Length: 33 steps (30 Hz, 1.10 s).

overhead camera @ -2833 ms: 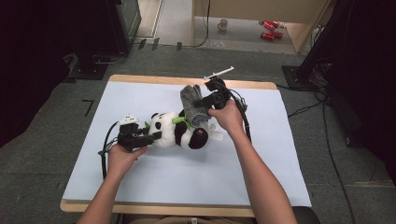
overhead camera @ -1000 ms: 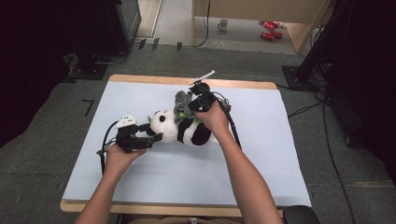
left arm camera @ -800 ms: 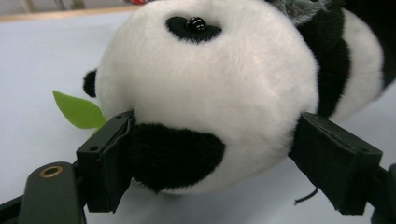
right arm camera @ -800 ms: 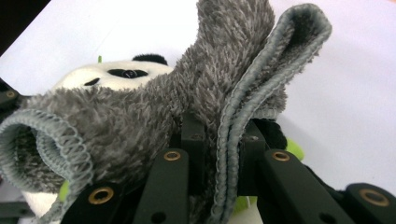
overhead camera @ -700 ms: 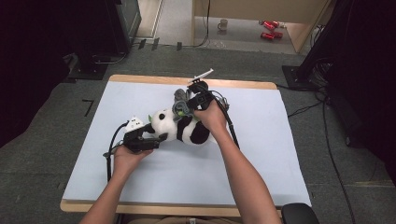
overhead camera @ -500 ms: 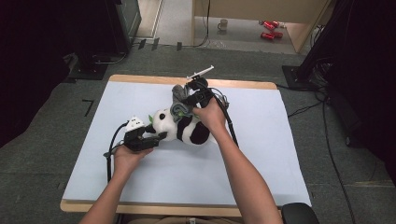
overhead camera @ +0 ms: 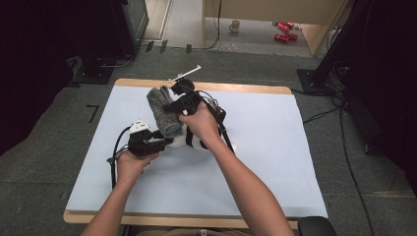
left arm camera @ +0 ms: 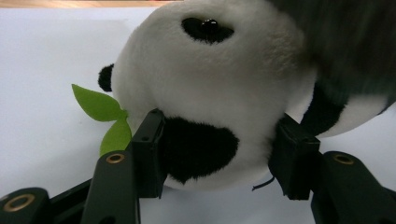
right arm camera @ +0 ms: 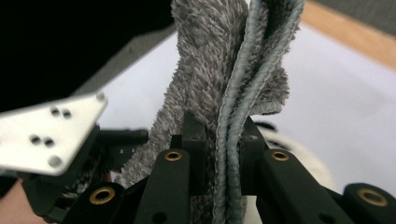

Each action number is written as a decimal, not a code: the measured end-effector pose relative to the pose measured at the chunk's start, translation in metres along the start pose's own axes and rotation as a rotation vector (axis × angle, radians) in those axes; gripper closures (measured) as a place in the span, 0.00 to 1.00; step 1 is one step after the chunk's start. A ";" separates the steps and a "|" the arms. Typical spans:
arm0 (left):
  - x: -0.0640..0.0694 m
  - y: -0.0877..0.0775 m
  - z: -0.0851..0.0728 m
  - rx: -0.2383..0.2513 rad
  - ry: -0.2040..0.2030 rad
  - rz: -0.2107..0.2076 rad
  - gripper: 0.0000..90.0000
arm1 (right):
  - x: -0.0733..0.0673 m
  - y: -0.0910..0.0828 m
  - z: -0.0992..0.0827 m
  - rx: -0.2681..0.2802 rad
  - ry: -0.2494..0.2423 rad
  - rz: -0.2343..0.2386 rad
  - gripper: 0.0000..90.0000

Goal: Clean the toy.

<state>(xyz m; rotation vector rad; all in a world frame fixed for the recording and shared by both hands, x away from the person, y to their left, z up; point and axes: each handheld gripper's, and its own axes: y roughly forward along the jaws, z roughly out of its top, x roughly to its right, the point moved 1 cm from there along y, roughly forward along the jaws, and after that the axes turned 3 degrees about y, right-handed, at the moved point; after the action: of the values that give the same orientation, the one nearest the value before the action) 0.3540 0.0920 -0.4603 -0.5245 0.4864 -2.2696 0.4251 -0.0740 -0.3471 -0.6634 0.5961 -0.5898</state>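
Both forearms are bare, no sleeves in sight. The left gripper [overhead camera: 164, 142] is black with a white block on top and a black cable; the right gripper [overhead camera: 172, 103] carries a grey plate, brass-ringed screw holes along its jaws

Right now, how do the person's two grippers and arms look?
Both grippers are black. The left gripper has squared jaws with brass-coloured rivets, a white part on top and a black cable. The right gripper has the same rivets, a grey plate with small holes and black cables. The forearms are bare; no sleeves show.
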 end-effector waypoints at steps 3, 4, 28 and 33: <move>0.001 0.001 0.002 0.004 -0.013 0.008 0.52 | 0.001 0.018 -0.011 -0.071 0.020 -0.009 0.88; 0.001 0.003 0.001 -0.023 -0.007 0.015 0.52 | 0.003 0.025 -0.016 -0.095 0.022 -0.014 0.88; -0.005 0.006 -0.007 -0.018 -0.023 -0.029 0.56 | 0.059 -0.024 -0.035 -0.123 0.016 -0.183 0.89; -0.005 0.006 -0.007 -0.017 -0.022 -0.030 0.56 | 0.072 -0.033 -0.039 -0.105 0.067 -0.169 0.89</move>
<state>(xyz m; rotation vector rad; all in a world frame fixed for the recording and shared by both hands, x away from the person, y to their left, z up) 0.3568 0.0933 -0.4704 -0.5687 0.4907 -2.2871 0.4384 -0.1584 -0.3710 -0.8008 0.6407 -0.7441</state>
